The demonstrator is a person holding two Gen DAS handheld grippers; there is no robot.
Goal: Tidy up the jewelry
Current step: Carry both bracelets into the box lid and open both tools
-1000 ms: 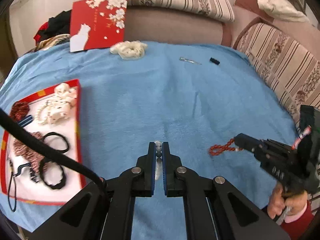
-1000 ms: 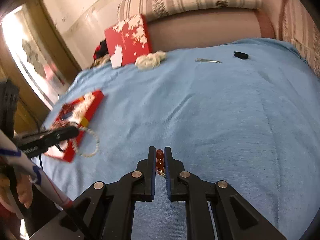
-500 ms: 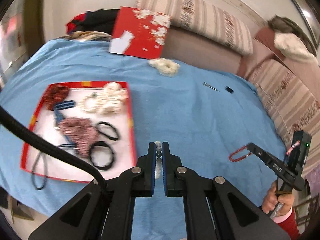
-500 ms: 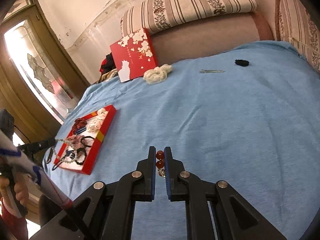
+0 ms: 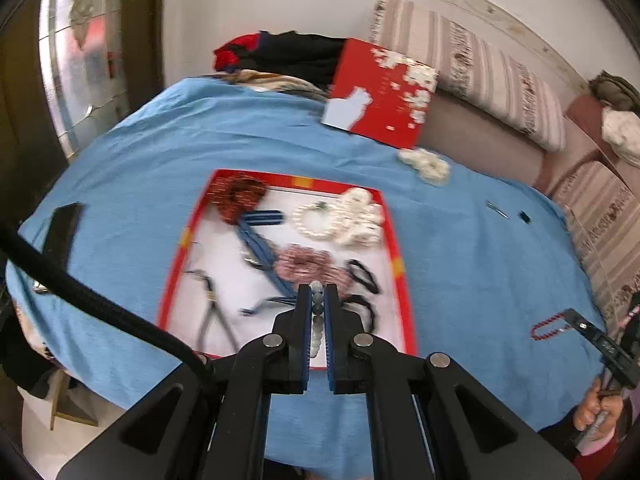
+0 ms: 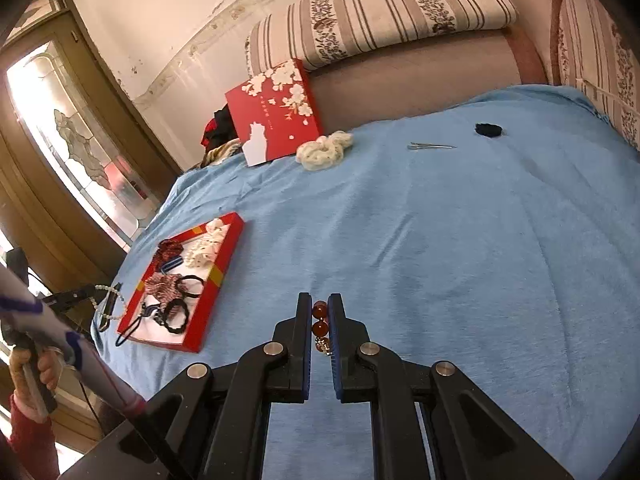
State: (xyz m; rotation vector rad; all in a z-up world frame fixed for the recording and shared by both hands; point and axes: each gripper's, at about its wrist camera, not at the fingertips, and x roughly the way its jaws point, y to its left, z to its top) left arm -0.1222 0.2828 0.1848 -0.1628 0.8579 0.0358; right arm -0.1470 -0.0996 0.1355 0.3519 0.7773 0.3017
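- Blue cloth [image 6: 460,240] covers the surface, with a striped sofa [image 6: 380,4] behind its far edge and a red flowered box lid [image 6: 276,108] propped there.
- Left gripper [image 5: 318,304] has its fingers narrowed onto a pale bead string [image 5: 317,320], hanging above the near edge of the red tray [image 5: 394,256].
- That tray lies toward the left edge of the cloth and holds a white pearl bracelet [image 5: 316,222], a pink scrunchie [image 5: 308,262], a dark red scrunchie [image 5: 236,198], blue straps [image 5: 260,246] and black hair ties [image 5: 364,274].
- Right gripper [image 6: 320,320] pinches a red bead bracelet [image 6: 320,322] between its narrowed fingers, held over the near middle of the cloth; in the left wrist view its beads dangle from the fingertips near the right edge.
- A cream scrunchie [image 6: 324,148] lies by the far edge, just beside the box lid.
- A metal hair clip [image 6: 430,146] and a small black item [image 6: 488,129] lie close together toward the far right corner.
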